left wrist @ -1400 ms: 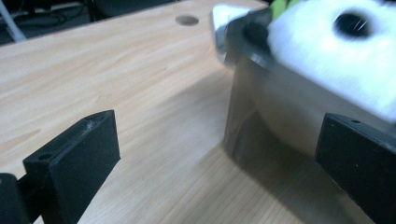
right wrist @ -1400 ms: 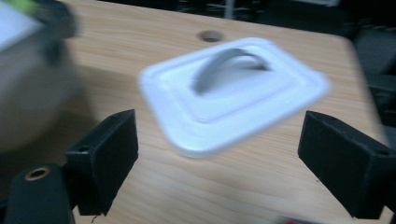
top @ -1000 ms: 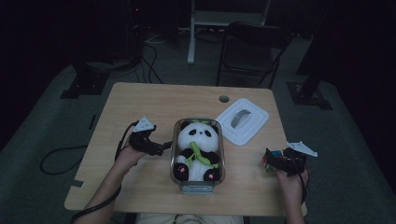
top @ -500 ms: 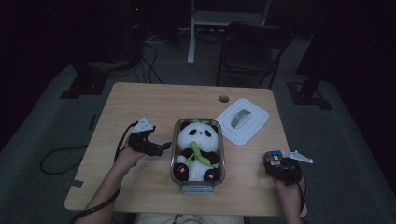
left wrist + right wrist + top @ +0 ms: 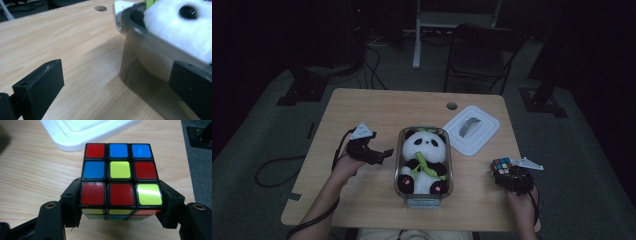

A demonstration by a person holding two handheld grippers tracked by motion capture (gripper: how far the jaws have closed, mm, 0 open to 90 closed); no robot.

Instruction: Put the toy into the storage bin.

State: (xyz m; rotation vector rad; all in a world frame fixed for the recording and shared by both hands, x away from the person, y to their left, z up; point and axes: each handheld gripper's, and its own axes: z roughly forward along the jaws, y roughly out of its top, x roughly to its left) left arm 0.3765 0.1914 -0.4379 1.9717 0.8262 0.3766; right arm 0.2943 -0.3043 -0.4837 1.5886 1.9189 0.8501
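Observation:
A scrambled puzzle cube (image 5: 120, 170) rests on the wooden table (image 5: 372, 110) near its right front edge. My right gripper (image 5: 121, 205) has just been closing and now presses its pads on the cube's two sides. From above, the cube (image 5: 501, 165) sits in the right gripper (image 5: 504, 170). My left gripper (image 5: 383, 155) is open, pointing at the left wall of a clear container (image 5: 424, 201). In the left gripper view the left gripper (image 5: 117, 85) has the container wall (image 5: 145, 75) just ahead, with only table between the jaws. A plush panda (image 5: 424, 160) lies inside the container.
The container's white lid (image 5: 472, 129) lies on the table behind the cube, and shows as the lid (image 5: 82, 130) in the right gripper view. A cable hole (image 5: 452, 106) is at the table's back. A chair (image 5: 482, 50) stands beyond the table.
The right gripper's jaws have drawn in on the cube, and the right hand has shifted slightly. The left gripper and the container stay where they were.

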